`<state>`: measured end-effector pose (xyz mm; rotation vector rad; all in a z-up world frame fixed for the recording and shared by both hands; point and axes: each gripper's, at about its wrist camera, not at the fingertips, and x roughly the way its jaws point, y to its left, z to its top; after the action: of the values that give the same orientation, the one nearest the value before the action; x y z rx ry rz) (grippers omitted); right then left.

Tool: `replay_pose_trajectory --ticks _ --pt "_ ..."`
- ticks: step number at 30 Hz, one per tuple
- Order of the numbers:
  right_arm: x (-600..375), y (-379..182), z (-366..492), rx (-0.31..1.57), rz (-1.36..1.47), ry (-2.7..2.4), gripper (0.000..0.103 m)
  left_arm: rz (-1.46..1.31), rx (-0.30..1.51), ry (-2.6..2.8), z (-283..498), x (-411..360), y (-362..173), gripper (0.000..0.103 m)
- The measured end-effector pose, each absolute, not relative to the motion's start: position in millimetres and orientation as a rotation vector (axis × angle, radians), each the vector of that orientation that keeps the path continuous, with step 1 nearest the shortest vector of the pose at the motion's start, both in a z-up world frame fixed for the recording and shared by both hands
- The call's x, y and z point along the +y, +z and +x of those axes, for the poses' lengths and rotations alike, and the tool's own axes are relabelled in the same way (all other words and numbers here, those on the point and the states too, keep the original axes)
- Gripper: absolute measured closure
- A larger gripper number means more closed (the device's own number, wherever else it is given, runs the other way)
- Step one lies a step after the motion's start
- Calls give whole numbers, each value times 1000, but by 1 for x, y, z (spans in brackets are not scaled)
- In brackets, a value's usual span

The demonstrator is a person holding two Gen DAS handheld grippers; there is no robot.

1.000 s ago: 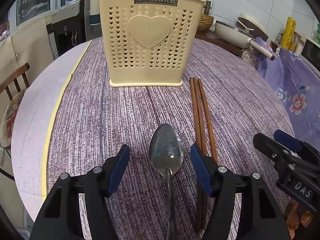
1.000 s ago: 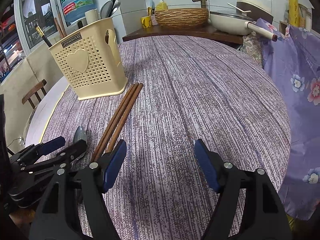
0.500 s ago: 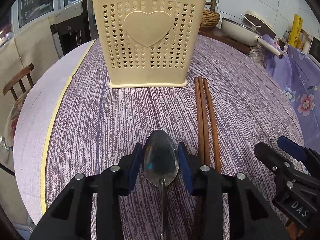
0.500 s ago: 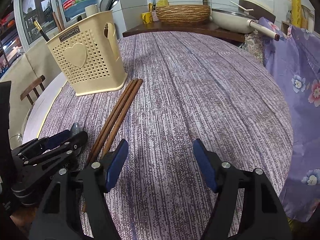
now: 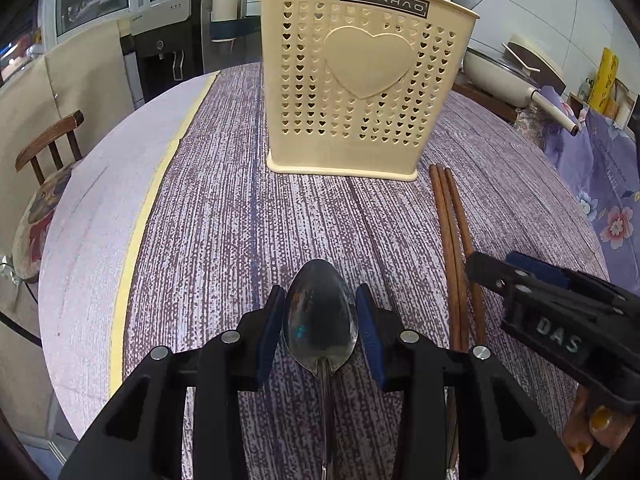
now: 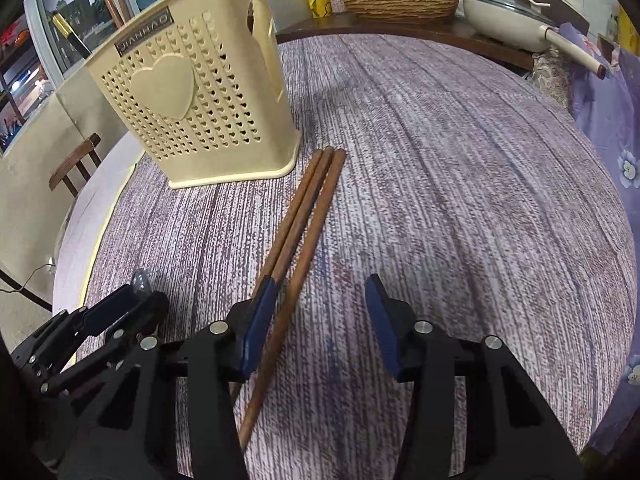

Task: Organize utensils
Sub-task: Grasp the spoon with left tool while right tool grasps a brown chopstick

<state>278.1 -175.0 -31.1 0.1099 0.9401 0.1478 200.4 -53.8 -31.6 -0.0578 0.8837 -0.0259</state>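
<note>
The left tool [image 5: 320, 320] points steeply down at the worktop [image 5: 224, 220], its blue pads closed in on either side of the bowl of a metal spoon [image 5: 320, 316]. The pads sit against the bowl's edges, so the tool grips the spoon. The spoon lies near the worktop's near edge, bowl toward the cream utensil holder [image 5: 360, 80]; its handle runs back under the tool and is cut off at the bottom of the left wrist view.

The right tool [image 6: 320, 312] also tilts steeply down, just to the right of the left one. Its jaws have just been closing and stand at a middling width. Three brown chopsticks [image 6: 308, 208] lie side by side on the worktop, their far ends just beside the holder's right base corner. One stick runs between the jaws; the other two pass beneath the left pad [image 6: 260, 320]. Whether that pad touches them cannot be told; the right pad stands clear.

In the left wrist view a person's fingers [image 5: 588, 428] show at the lower right behind the right tool. The holder's contents are mostly hidden; only a few handles poke above its rim.
</note>
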Motion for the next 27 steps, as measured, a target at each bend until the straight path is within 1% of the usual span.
replay_pose_trajectory --ticks 1,3,8,14,22,27 --pt "-171 -31 281 943 83 125 62 -58 883 -26 200 -54 -32 66" --pt "-170 -31 285 943 75 108 66 -57 882 -28 199 -54 -32 66" --pt "-165 -32 302 948 42 76 68 -51 877 -28 198 -55 -33 66" --pt "-164 -32 331 953 16 33 76 -48 878 -31 198 -54 -33 66" --pt "-165 -32 351 953 23 5 92 -27 881 -24 198 -56 -33 65" --pt "-171 -33 352 950 57 16 93 -22 884 -18 199 -56 -33 65"
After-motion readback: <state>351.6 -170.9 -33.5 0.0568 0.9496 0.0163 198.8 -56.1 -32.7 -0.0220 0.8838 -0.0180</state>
